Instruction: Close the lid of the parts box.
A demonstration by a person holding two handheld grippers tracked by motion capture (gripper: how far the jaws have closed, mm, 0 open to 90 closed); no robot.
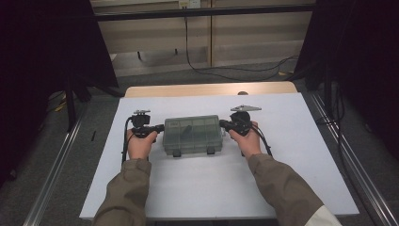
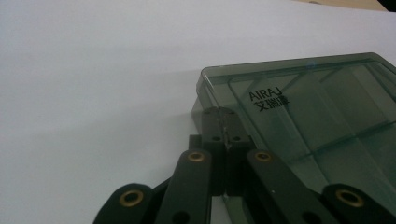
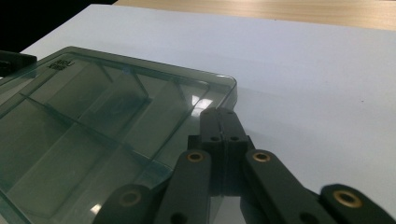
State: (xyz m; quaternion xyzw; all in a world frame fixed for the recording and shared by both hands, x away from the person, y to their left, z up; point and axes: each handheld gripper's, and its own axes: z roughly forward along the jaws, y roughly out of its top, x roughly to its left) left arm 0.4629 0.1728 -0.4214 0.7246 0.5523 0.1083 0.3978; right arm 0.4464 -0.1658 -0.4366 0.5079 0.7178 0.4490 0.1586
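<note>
- The box (image 1: 192, 134), a smoky clear organiser with its lid down, sits mid-mat (image 1: 282, 188) between the two grippers.
- The left gripper (image 1: 160, 127) has its jaws pressed together with nothing between them, tips at the box's left end; the right gripper (image 1: 222, 124) is the same at the right end.
- Risk: closed tips give only a push, not a hold, so uneven pressure could spin the box or slide it across the smooth mat.
- Risk: a tip could ride up over the rounded lid edge and skid off.
- The high view shows two latches (image 1: 177, 152) on the near side, which the gripper views lack.
- The left gripper view reads the lid's printed logo (image 2: 269, 100) and shows the tips touching the corner; the right gripper view shows the inner dividers (image 3: 116, 100).
</note>
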